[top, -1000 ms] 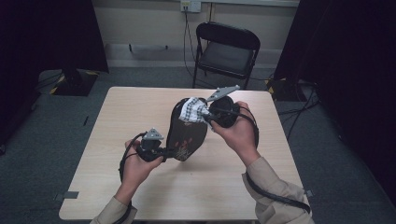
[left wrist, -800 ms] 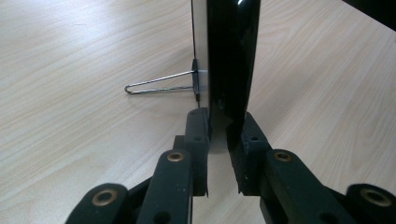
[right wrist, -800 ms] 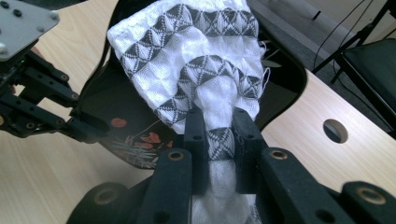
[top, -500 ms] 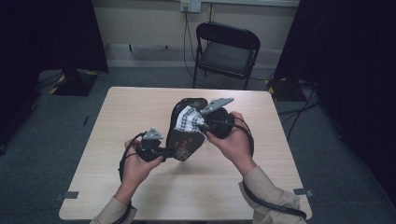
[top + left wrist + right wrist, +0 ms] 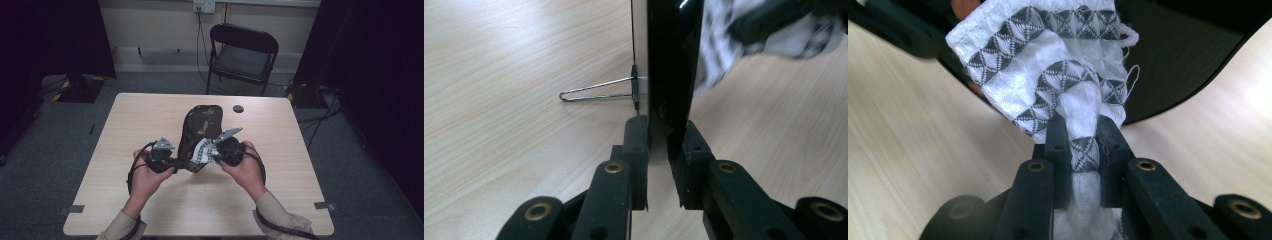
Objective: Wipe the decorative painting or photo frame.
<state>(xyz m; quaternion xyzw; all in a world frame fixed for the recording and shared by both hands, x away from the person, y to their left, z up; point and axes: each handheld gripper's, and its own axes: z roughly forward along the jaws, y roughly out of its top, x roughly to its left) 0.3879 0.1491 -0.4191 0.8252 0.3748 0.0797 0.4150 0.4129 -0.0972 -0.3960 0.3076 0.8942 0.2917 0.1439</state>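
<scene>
A glossy black oval panel [image 5: 201,127] stands tilted over the wooden table [image 5: 145,117]. My left gripper [image 5: 173,161] is shut on its near edge. In the left gripper view the panel [image 5: 671,60] is edge-on between my clamped jaws [image 5: 663,132], and a wire stand [image 5: 596,91] juts from its back. My right gripper [image 5: 216,152] is shut on a white cloth with a grey diamond pattern [image 5: 203,150], held against the panel's lower face. In the right gripper view the cloth [image 5: 1048,60] bunches out past my jaws [image 5: 1083,131], with the black panel [image 5: 1178,60] behind it.
A small dark round disc [image 5: 238,108] lies on the table behind the panel. A black folding chair [image 5: 242,55] stands beyond the far edge. Dark curtains hang on both sides, and cables run across the floor at the right.
My right gripper has come down the panel's face with the cloth, from its upper part to its near, lower end. The left hand has kept its place on the panel's edge.
</scene>
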